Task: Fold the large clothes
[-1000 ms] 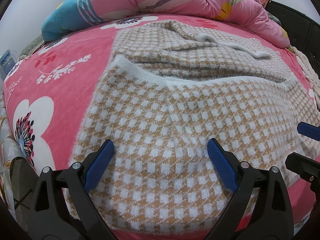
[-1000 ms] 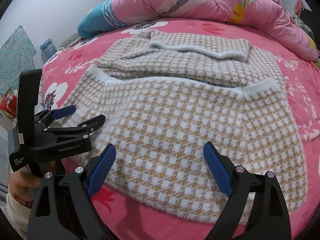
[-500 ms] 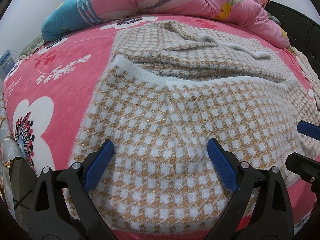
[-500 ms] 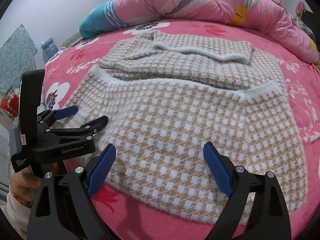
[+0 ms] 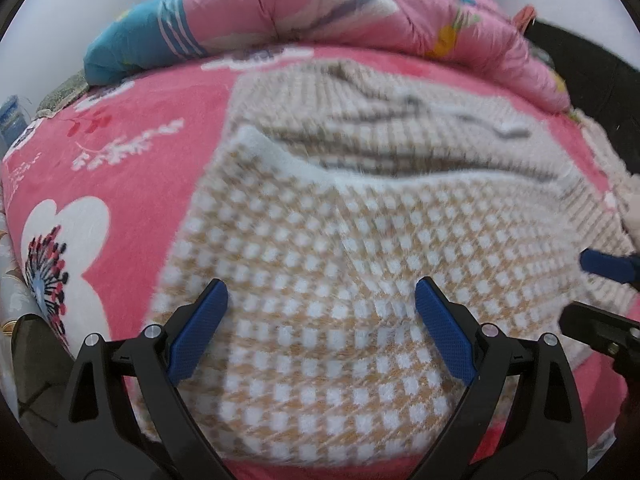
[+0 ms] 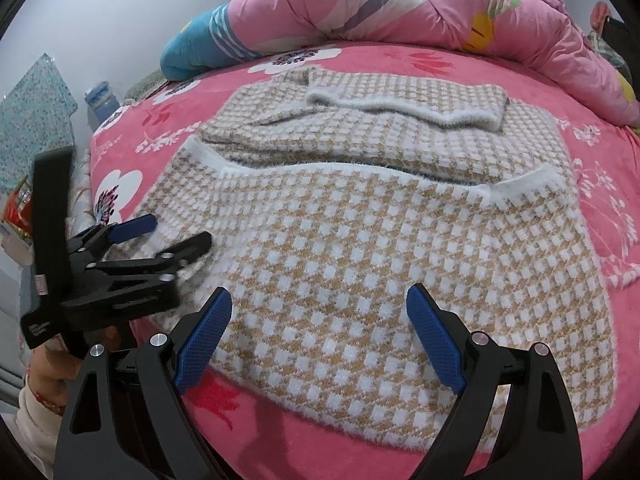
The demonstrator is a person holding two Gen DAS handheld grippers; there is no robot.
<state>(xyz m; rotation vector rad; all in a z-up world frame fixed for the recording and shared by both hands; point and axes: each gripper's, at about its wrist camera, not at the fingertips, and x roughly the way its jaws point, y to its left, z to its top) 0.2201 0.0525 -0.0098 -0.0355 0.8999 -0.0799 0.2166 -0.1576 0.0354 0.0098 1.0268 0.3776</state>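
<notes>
Showing only in the right wrist view, a hand (image 6: 44, 364) under the wide-open left claw (image 6: 176, 232); right claw (image 6: 318, 300) likewise wide.

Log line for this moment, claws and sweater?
left claw: open, empty | right claw: open, empty | sweater: partly folded, flat on bed

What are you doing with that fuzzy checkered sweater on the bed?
A person is folding it, with a clamp-like gripper in each hand. The tan-and-white checkered sweater lies spread on the pink flowered bedspread, its near part already laid over the rest. The left gripper and the right gripper both hang open just above the near edge. Neither one holds any fabric yet. A rolled-up pink quilt sits behind the sweater.
</notes>
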